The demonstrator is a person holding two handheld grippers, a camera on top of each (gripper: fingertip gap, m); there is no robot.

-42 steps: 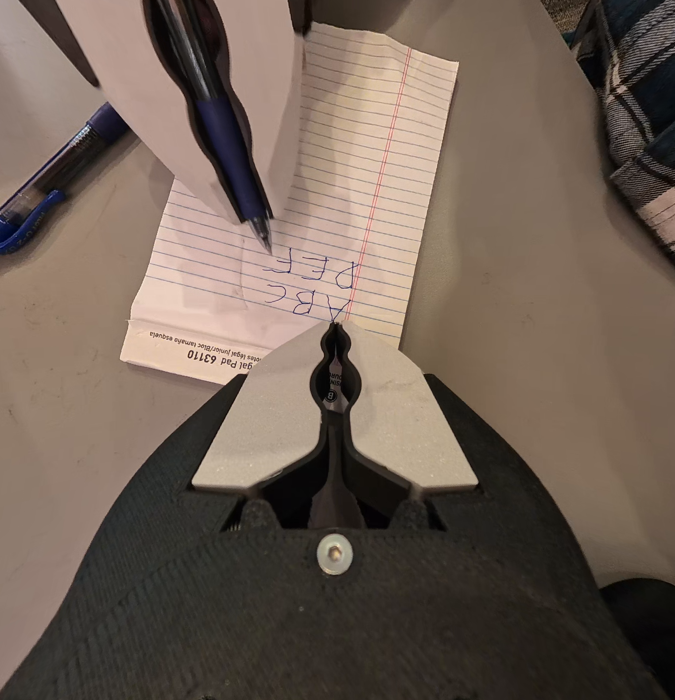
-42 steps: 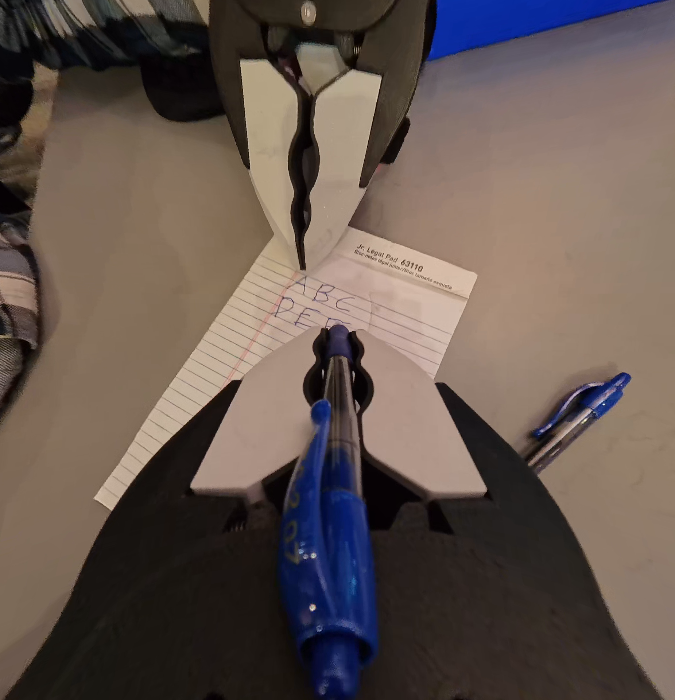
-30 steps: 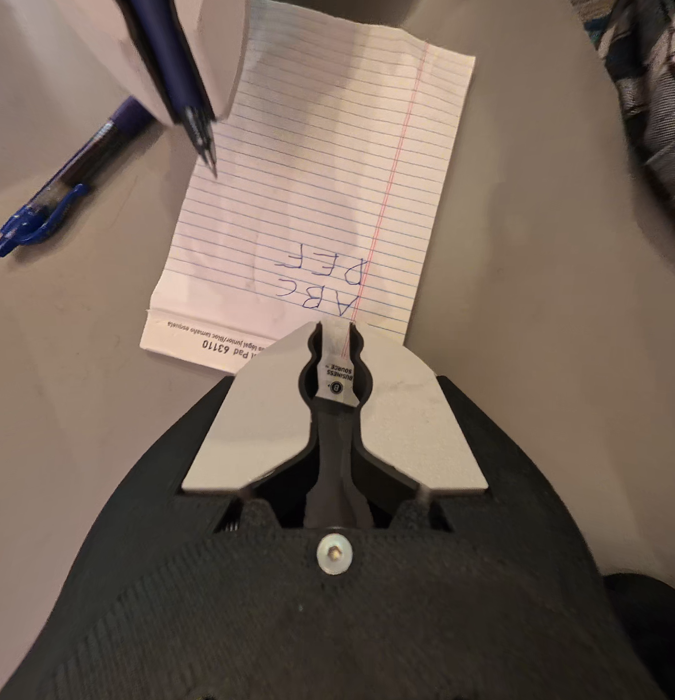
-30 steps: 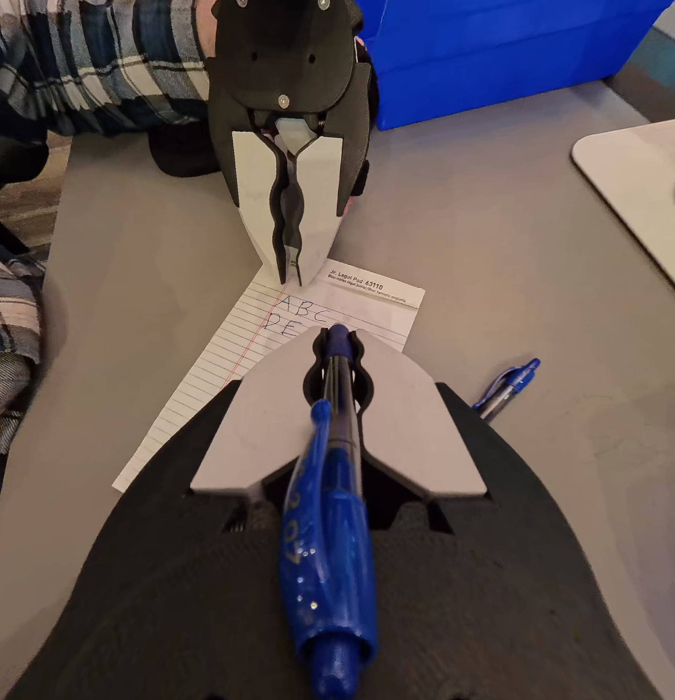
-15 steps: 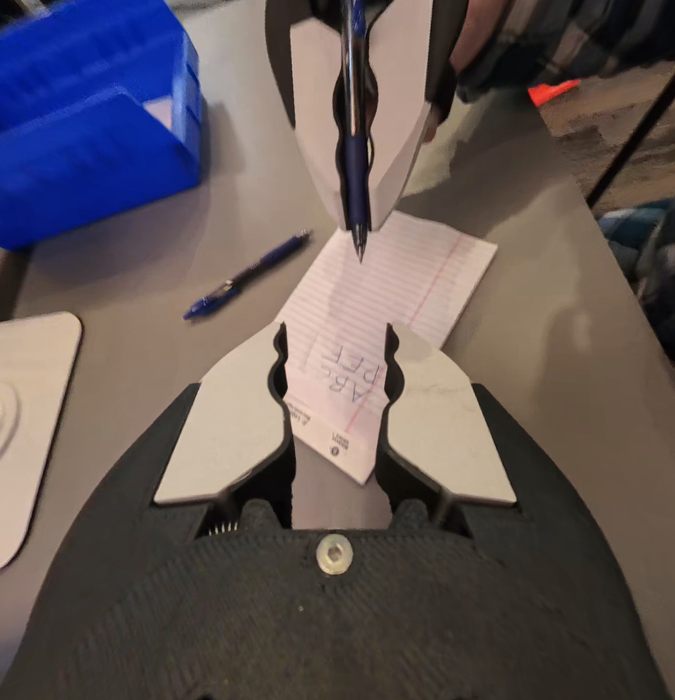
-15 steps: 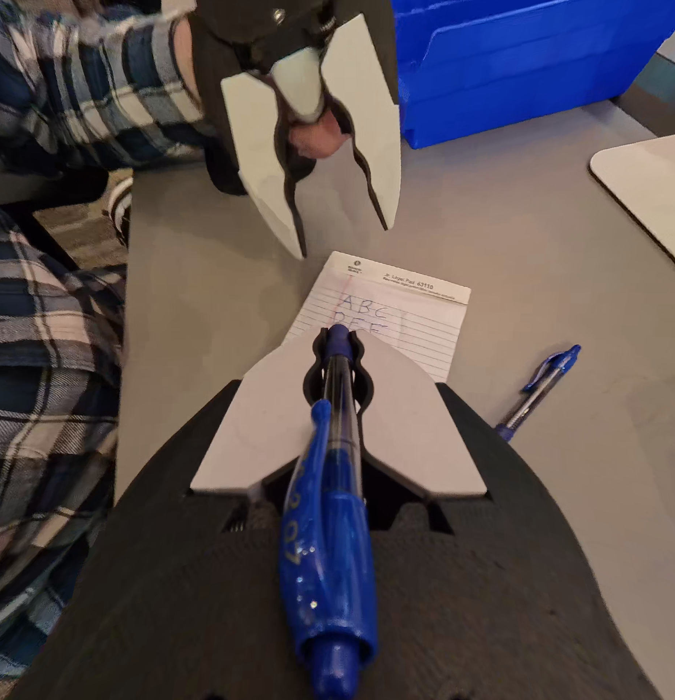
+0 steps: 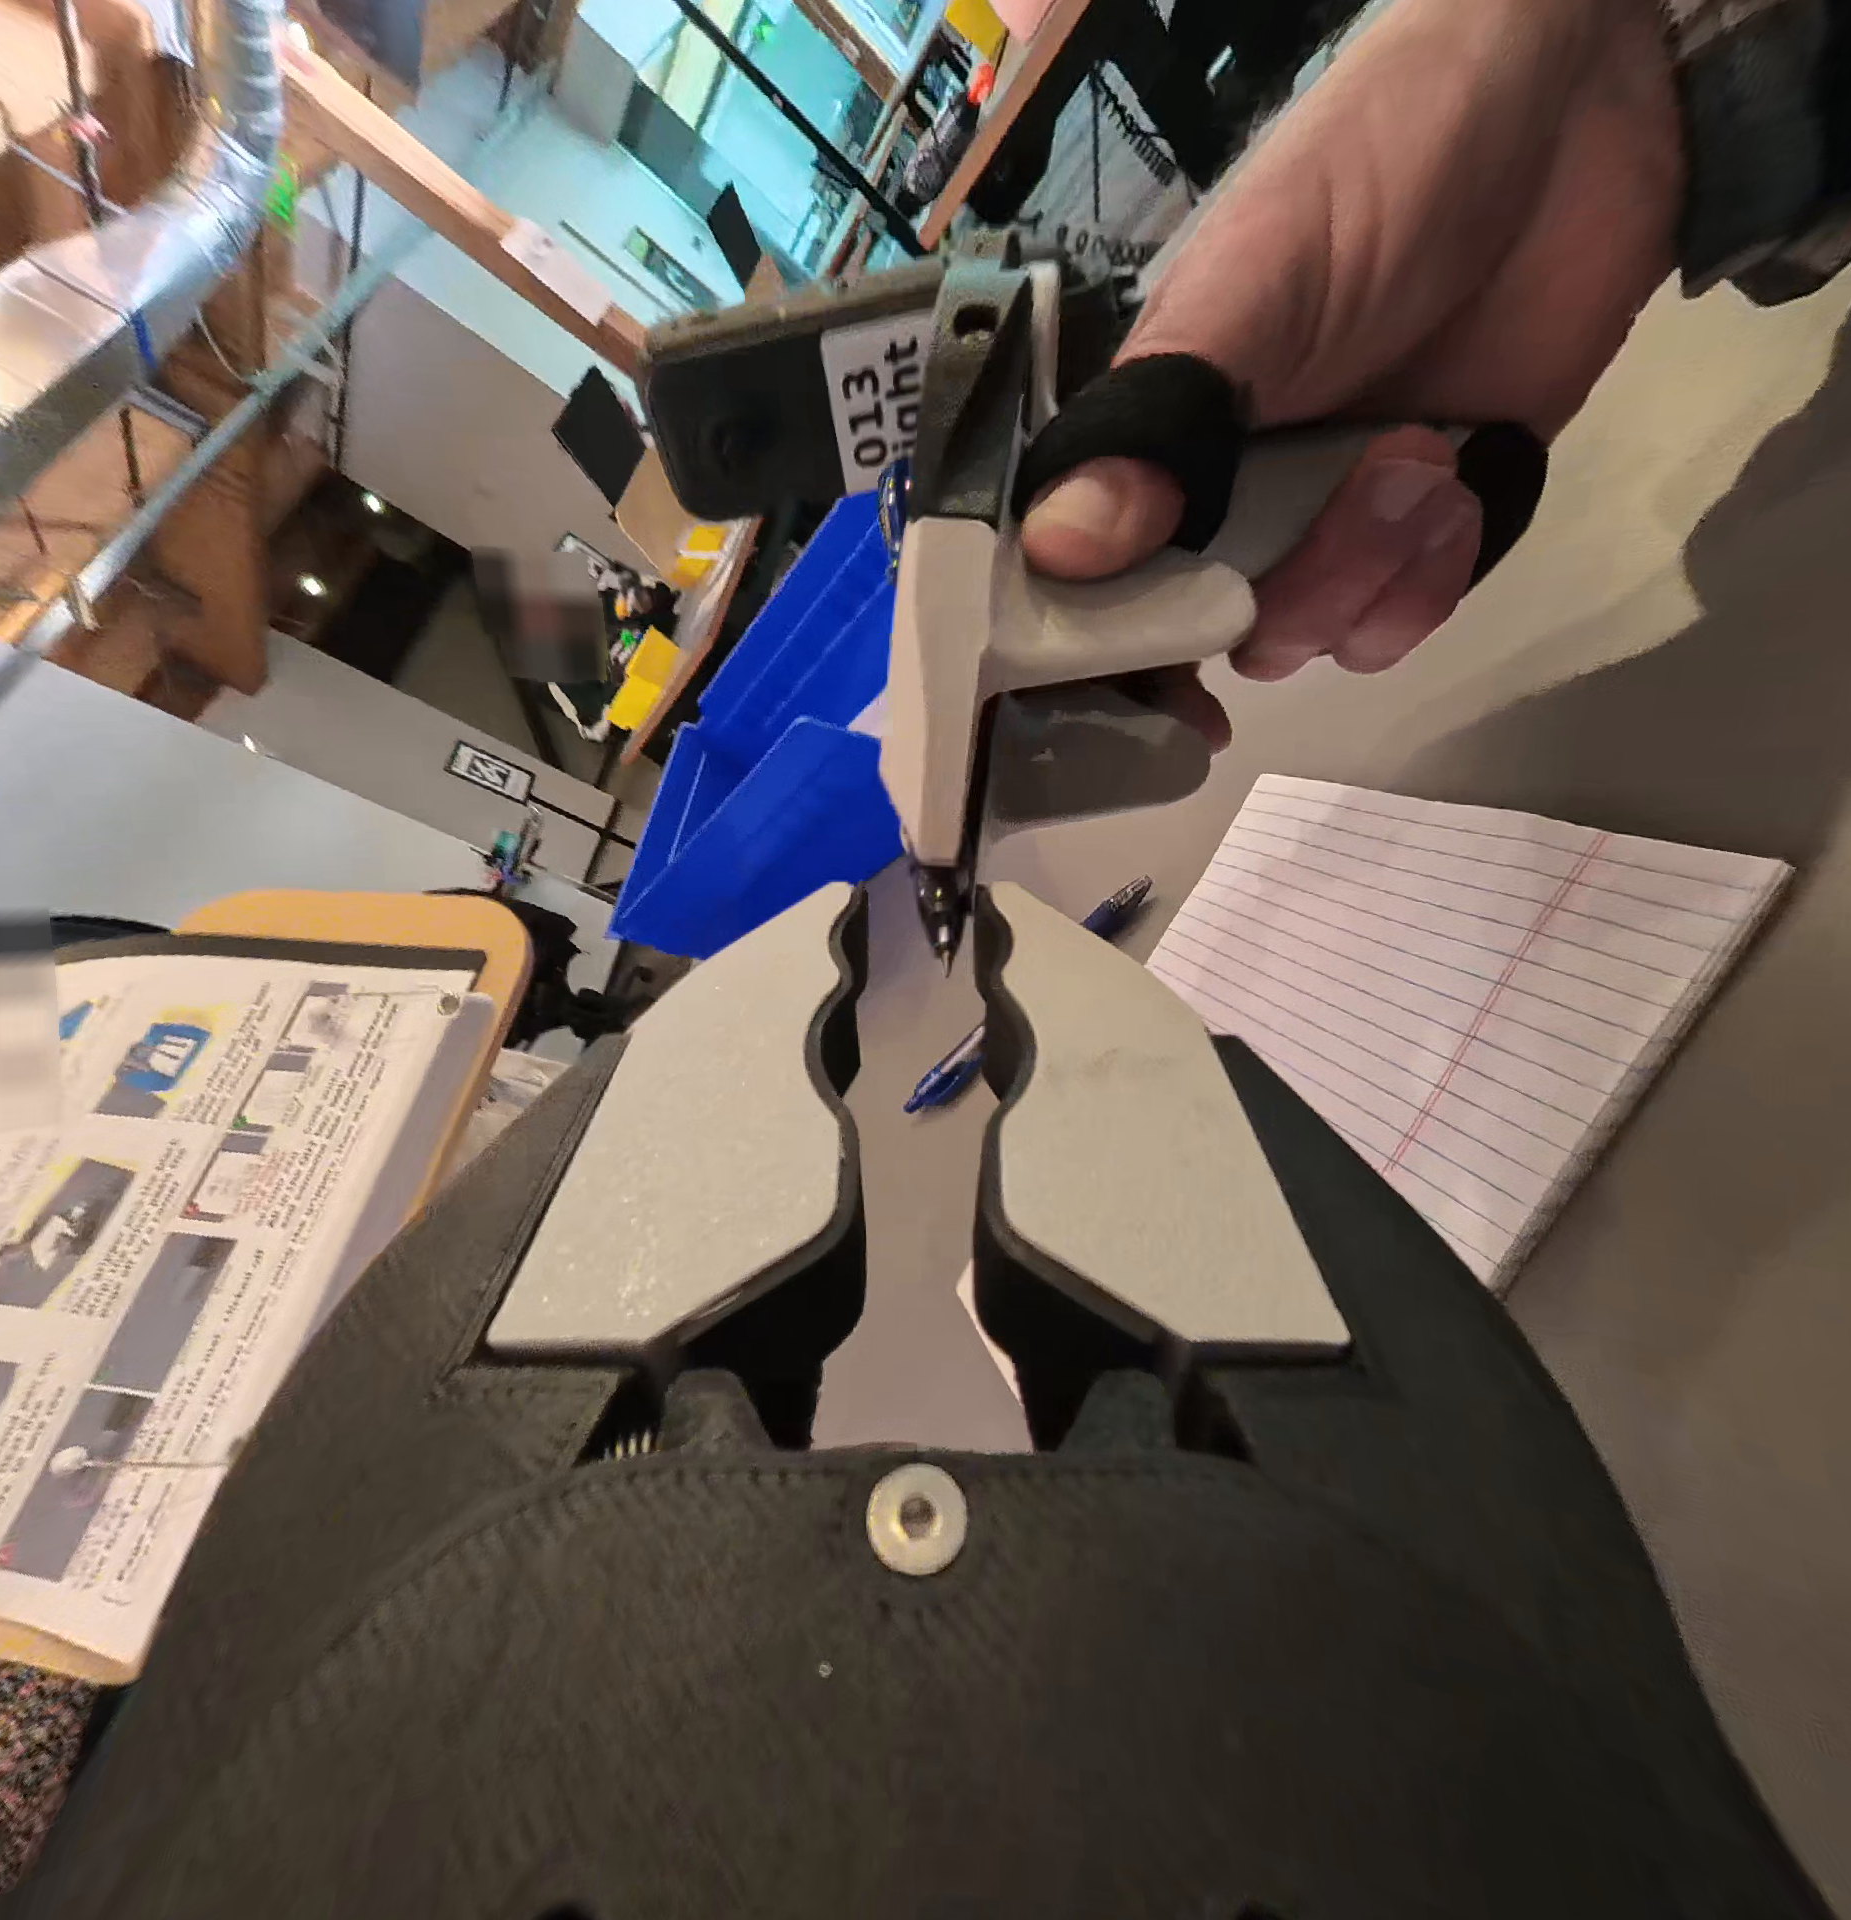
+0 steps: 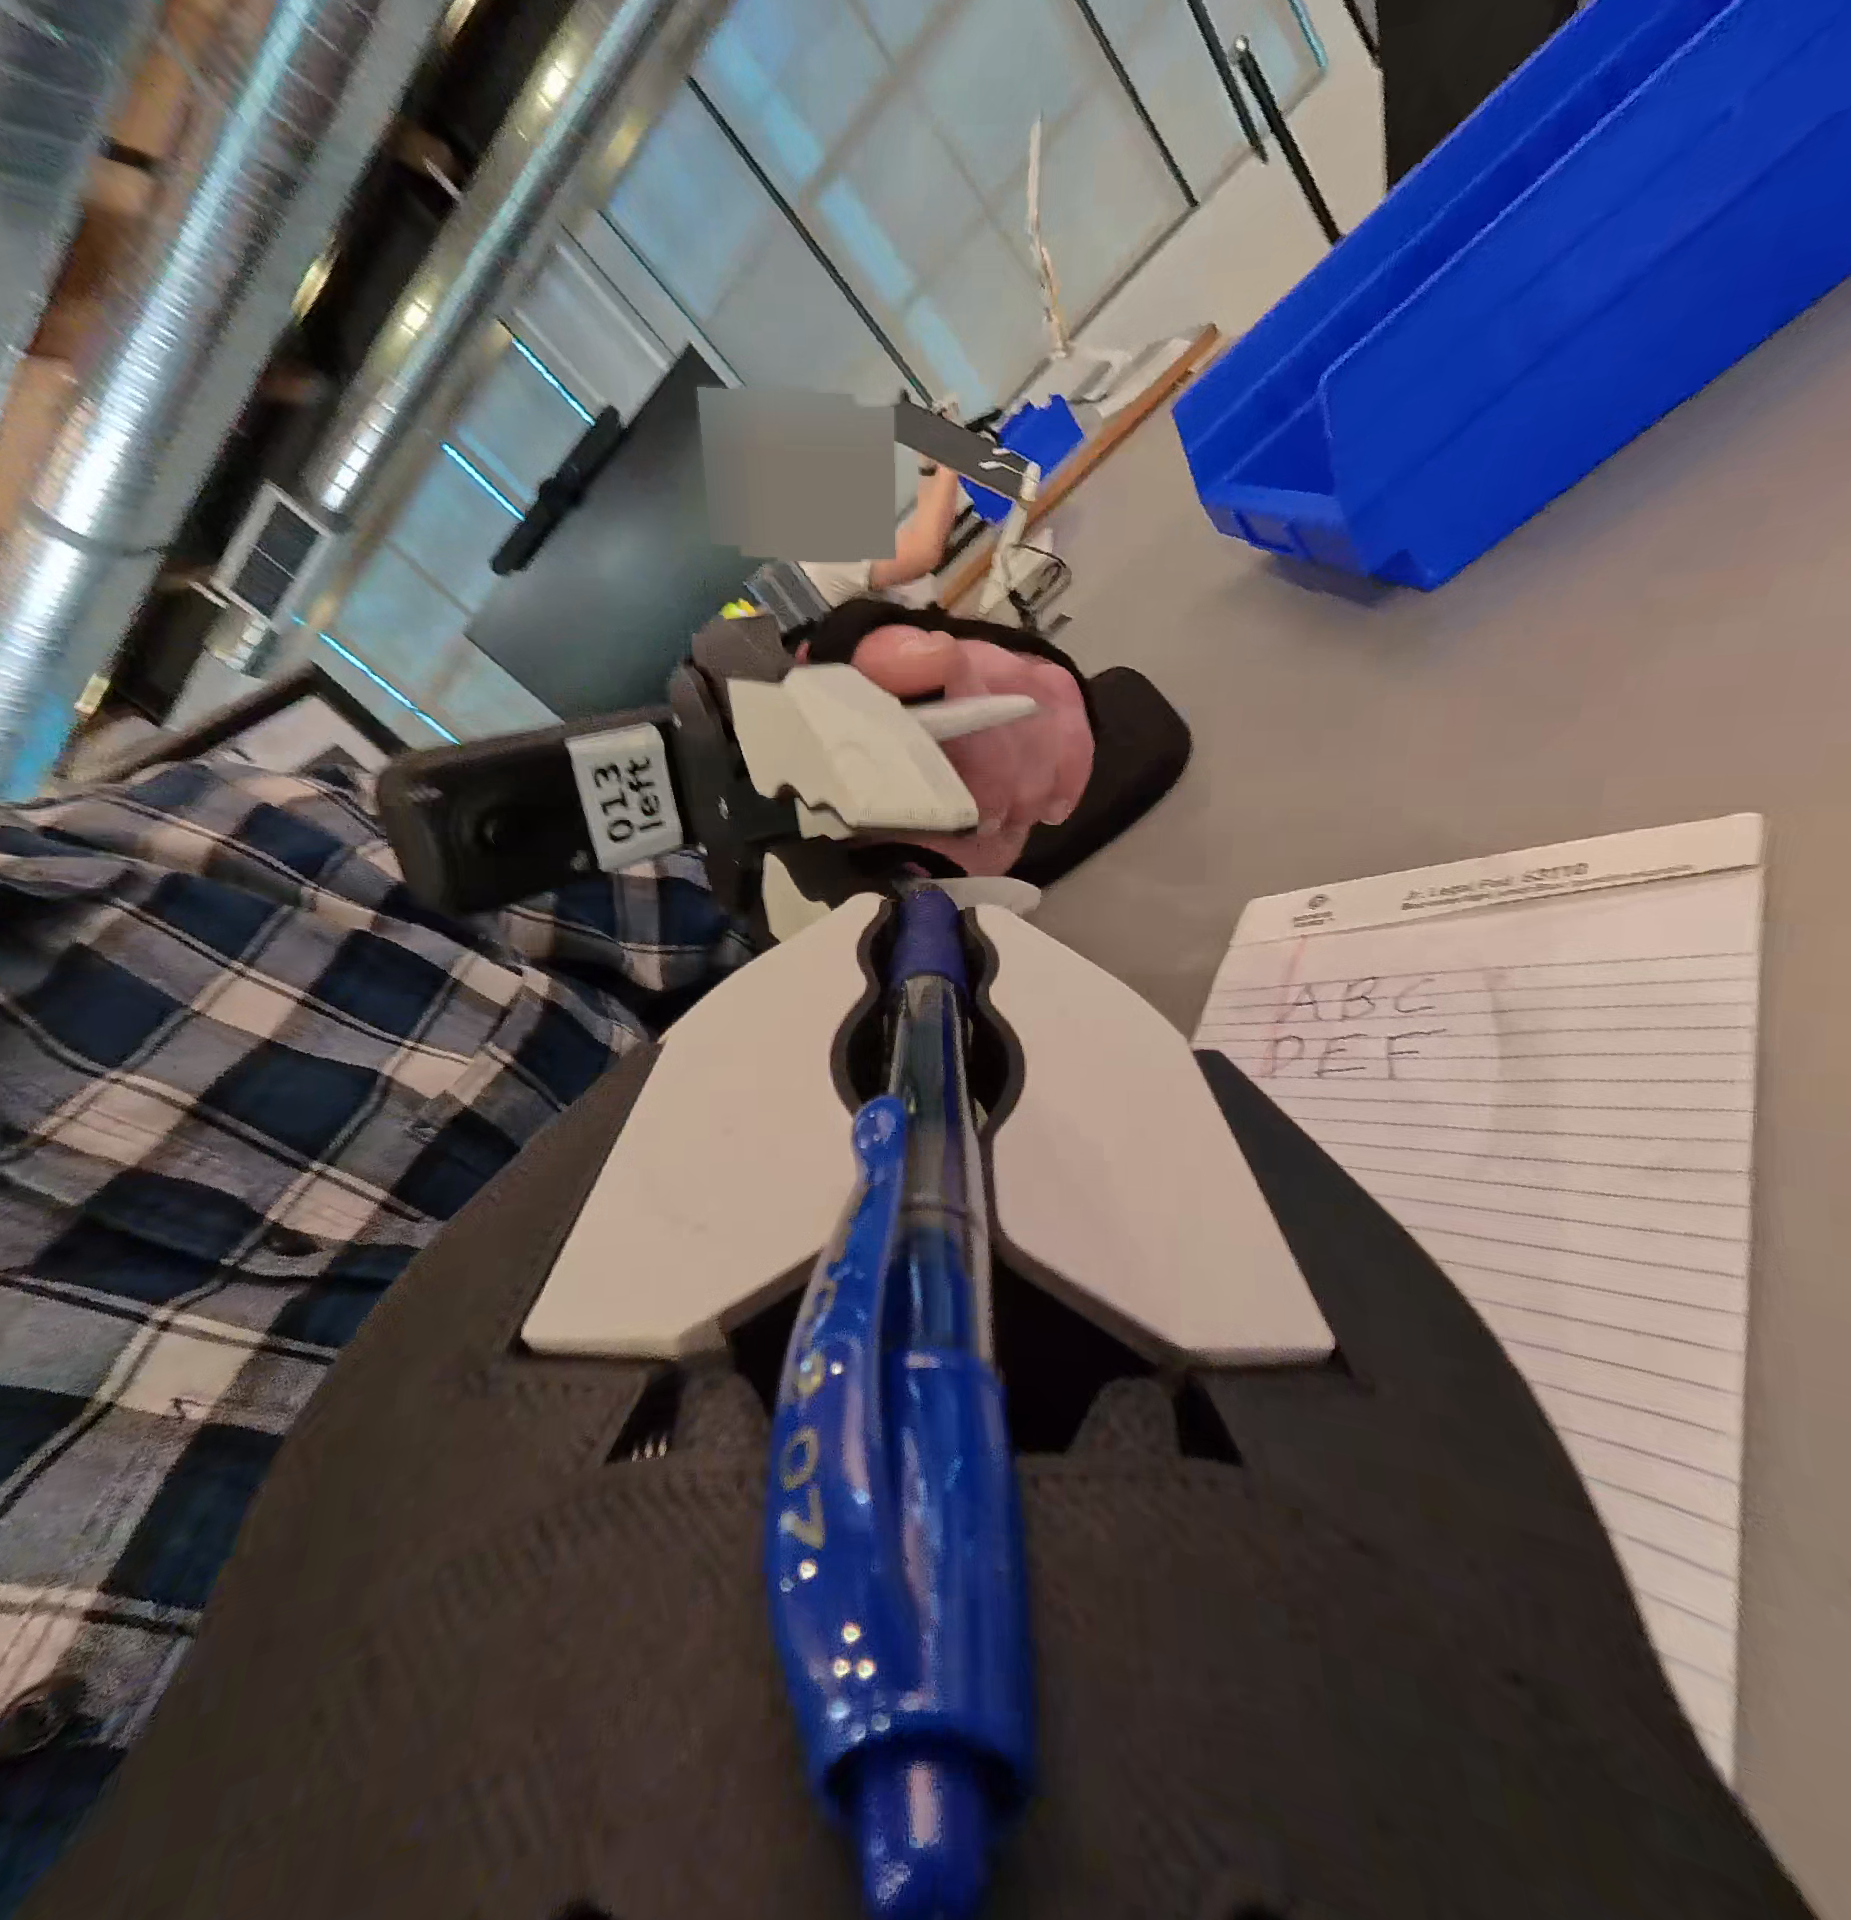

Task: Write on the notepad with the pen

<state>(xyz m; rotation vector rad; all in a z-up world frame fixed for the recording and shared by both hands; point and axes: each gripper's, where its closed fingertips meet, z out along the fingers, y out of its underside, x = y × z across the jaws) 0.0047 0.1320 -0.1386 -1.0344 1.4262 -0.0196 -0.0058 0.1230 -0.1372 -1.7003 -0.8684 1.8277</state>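
My right gripper (image 8: 926,920) is shut on a blue pen (image 8: 905,1351), which runs back along its fingers. In the left wrist view it (image 7: 942,862) hangs side-on in a person's hand, with the pen tip (image 7: 944,930) in the air just in front of my left fingertips. My left gripper (image 7: 918,914) is open and empty, raised off the table; it also shows in the right wrist view (image 8: 879,821). The lined notepad (image 8: 1523,1195) lies flat on the grey table to the right, with two short rows of blue handwriting near its top. It also shows in the left wrist view (image 7: 1472,1018).
A second blue pen (image 7: 947,1070) lies on the table beyond my left fingers. A blue bin (image 7: 775,800) stands at the back, also in the right wrist view (image 8: 1523,364). A printed sheet on a board (image 7: 173,1195) is at the left. A plaid sleeve (image 8: 225,1039) fills the left. Both grippers' tips are close together, under 4 cm apart.
My left gripper let go of the notepad's top edge, opened and lifted away. My right gripper raised the pen off the page. Both views now tilt up towards the room.
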